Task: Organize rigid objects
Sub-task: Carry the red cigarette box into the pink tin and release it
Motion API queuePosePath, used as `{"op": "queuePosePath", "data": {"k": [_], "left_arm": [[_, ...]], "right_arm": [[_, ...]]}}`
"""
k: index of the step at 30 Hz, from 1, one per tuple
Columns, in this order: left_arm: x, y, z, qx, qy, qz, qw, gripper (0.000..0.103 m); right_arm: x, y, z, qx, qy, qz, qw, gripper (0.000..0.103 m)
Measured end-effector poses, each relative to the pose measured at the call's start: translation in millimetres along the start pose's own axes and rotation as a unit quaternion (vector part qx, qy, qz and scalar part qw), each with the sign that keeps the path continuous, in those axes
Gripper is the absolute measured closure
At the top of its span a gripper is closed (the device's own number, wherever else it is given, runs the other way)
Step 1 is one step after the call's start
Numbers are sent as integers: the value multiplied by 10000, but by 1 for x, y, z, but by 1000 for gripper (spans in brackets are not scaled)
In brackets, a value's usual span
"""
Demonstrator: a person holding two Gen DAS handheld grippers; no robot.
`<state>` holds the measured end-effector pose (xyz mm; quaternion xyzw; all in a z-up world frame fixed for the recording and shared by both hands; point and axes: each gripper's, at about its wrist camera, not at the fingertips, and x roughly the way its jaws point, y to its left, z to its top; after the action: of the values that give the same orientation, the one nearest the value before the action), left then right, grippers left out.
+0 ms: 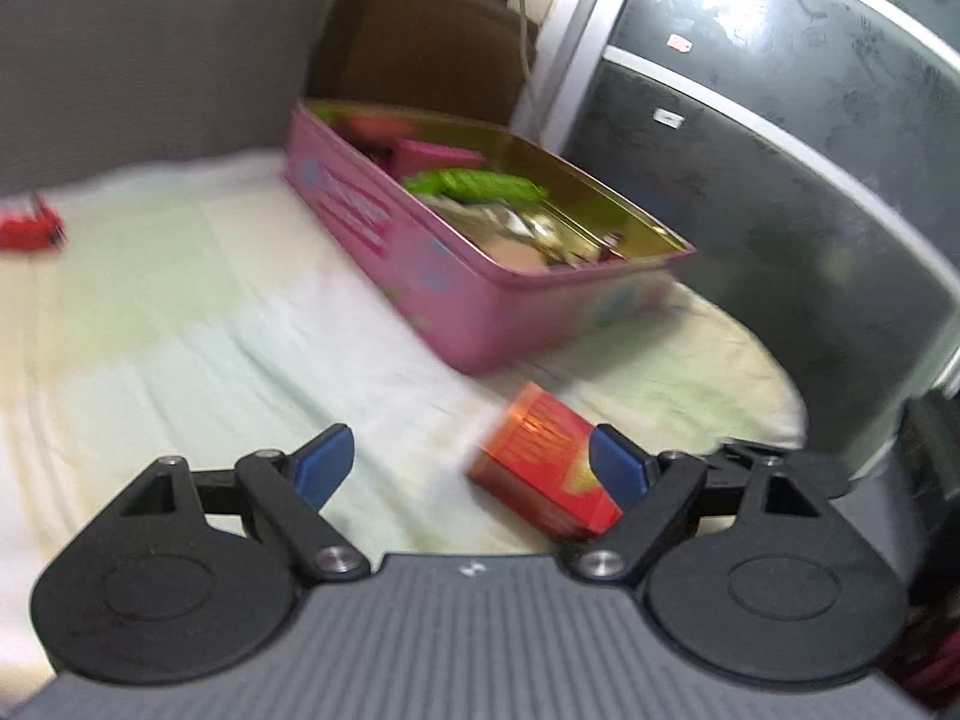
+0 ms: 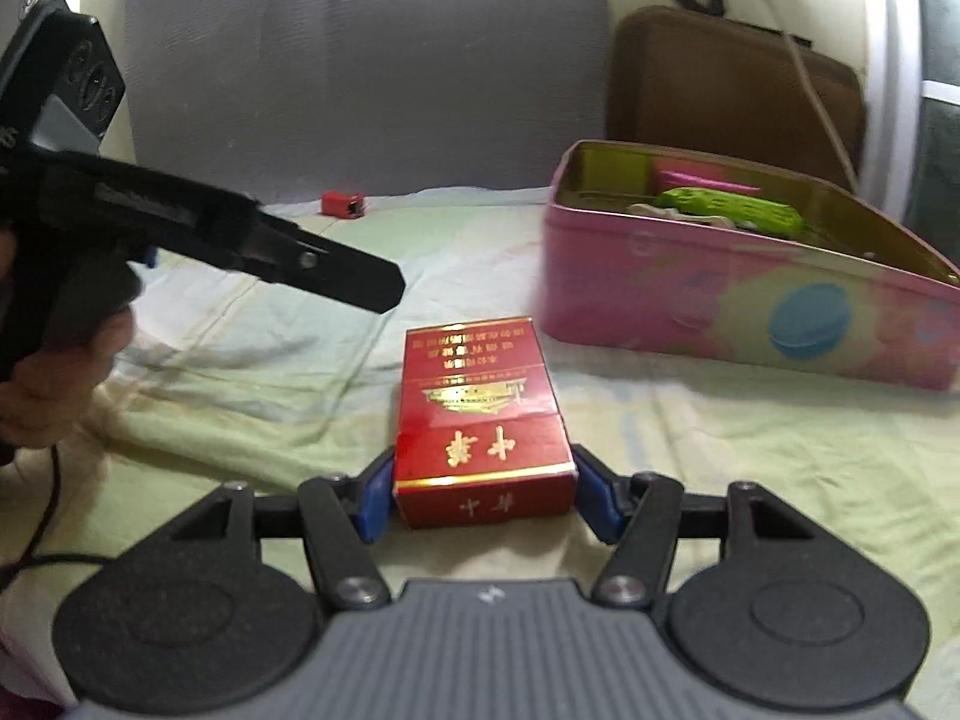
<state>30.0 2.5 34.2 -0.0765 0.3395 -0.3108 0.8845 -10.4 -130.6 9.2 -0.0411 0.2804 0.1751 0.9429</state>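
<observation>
A red cigarette pack (image 2: 480, 420) lies flat on the pale cloth. My right gripper (image 2: 483, 498) has its blue pads on both sides of the pack's near end, closed on it. In the left wrist view the same pack (image 1: 540, 468) lies by the right fingertip of my left gripper (image 1: 474, 468), which is open and empty. An open pink tin (image 2: 720, 312) holds a green object (image 2: 732, 210) and other items; it also shows in the left wrist view (image 1: 432, 276). The left gripper also shows from the side in the right wrist view (image 2: 360, 282).
A small red object (image 2: 342, 204) lies at the far edge of the cloth, also in the left wrist view (image 1: 30, 231). A brown case (image 2: 732, 90) stands behind the tin. A dark cabinet (image 1: 810, 180) is on the right. A grey backrest (image 2: 360, 60) is behind.
</observation>
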Motion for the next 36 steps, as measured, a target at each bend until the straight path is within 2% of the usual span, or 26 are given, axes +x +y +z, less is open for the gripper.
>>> {"op": "queuePosePath", "data": {"k": [2,5,7,9,12,16,19,21,25,31,34,36], "left_arm": [[6,-10,-5,-199,140,-116,9996,16],[15,-20,-11,-433,320,-256,9982,18],[24,-27,-13,-512,493,-465,9964,35],[33,-32,-12,-512,647,-458,9955,41],[28,-42,5,-436,508,-659,9956,46],[16,-68,48,81,-9,-554,9984,45],[28,-76,80,318,-136,-440,9984,46],[49,-76,97,366,-62,-321,9988,46],[102,-68,123,237,307,-64,9992,46],[161,-76,146,517,608,422,9959,44],[177,-78,152,632,561,850,9928,31],[178,-78,153,683,449,1042,9912,29]], "right_arm": [[-1,-4,-5,31,-59,-71,10000,37],[-8,-6,-11,121,-128,24,9998,39],[-8,-10,-12,112,-184,104,9997,44],[-12,-11,-14,103,-296,242,9992,46],[-25,-9,-8,106,-637,197,9977,46],[-40,-19,23,28,-1312,46,9913,46],[-40,-33,50,95,-1661,-109,9860,46],[-30,-46,66,134,-1741,-206,9844,45],[9,-82,90,480,-1422,-231,9884,45],[61,-120,104,685,-1128,-706,9887,44],[80,-129,106,610,-925,-1000,9888,43],[88,-134,104,675,-888,-1237,9860,21]]}}
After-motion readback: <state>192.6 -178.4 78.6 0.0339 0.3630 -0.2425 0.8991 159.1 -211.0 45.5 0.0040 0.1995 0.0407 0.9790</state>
